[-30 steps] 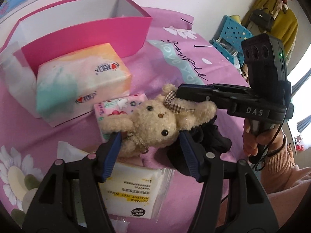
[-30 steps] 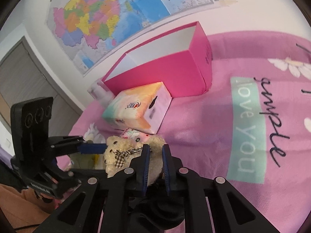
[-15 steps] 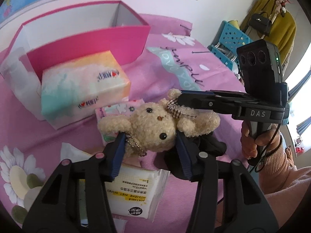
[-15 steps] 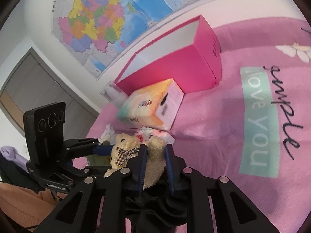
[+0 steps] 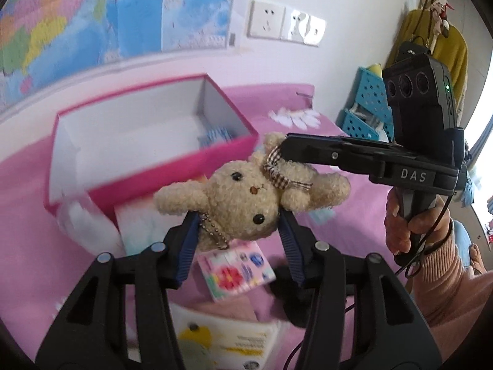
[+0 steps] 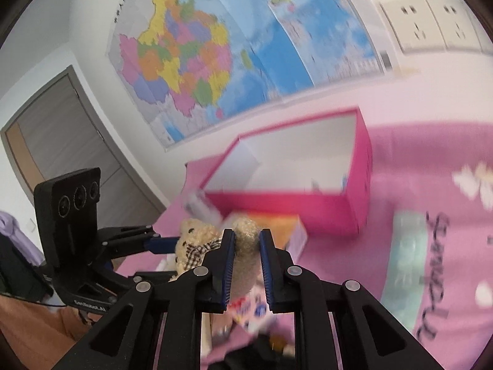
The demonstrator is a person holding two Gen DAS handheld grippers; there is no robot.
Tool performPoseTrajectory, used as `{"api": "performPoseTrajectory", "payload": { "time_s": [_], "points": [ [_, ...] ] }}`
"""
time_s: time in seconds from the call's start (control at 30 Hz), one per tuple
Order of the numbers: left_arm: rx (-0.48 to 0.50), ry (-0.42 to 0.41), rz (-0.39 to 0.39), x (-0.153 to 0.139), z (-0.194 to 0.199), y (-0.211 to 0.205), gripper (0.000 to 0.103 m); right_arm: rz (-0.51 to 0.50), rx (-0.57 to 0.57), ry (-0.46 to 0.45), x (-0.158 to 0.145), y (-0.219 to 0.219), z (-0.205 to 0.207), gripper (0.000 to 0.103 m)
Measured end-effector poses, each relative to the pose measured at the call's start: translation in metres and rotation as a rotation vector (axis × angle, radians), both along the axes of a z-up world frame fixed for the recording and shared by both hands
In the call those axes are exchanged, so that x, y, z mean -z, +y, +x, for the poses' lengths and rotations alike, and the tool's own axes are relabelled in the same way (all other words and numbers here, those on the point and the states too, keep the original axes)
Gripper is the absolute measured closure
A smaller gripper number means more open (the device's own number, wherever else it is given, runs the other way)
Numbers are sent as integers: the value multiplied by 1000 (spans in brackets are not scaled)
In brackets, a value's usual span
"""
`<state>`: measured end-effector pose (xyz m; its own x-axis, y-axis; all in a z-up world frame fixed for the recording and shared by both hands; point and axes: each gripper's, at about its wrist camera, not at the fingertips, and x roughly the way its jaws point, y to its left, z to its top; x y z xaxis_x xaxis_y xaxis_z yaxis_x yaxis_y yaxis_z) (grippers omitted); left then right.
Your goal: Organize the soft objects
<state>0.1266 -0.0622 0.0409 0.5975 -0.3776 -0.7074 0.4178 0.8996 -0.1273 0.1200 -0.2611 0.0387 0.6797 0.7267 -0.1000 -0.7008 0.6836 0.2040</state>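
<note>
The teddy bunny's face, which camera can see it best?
The left wrist view. There the teddy bunny faces the camera: both eyes, nose and checked bow show between the left tool. The right wrist view shows it from the side, mostly hidden behind the right tool.

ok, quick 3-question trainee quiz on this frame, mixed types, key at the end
1. True or false: the plush bunny rests flat on the pink bedspread.
2. Multiple choice: which tools grip the bunny? A) left gripper only B) right gripper only C) both
3. Fill in: the open container behind the bunny is a pink ____.

Key:
1. False; it is lifted, held in the air in front of the box.
2. C; the left jaws clamp its head, the right jaws pinch one ear.
3. box
</note>
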Motion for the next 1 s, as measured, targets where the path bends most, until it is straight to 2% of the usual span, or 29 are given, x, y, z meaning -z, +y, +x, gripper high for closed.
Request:
{"api": "performPoseTrajectory", "payload": {
  "time_s": [0.27,0.6,0.7,0.83,1.0],
  "points": [
    [-52,-15,35,-14,56,1,50,6,72,-45,-47,8,40,87],
    [-118,67,139,17,116,-10,48,-29,198,-3,-62,15,99,91],
    [-130,86,149,25,120,-11,48,-37,267,10,-61,14,111,91],
    [-132,69,159,24,115,-6,48,-28,276,30,-55,9,112,88],
    [-137,26,121,9,91,10,48,-10,249,46,-49,2,99,78]
  ]
}}
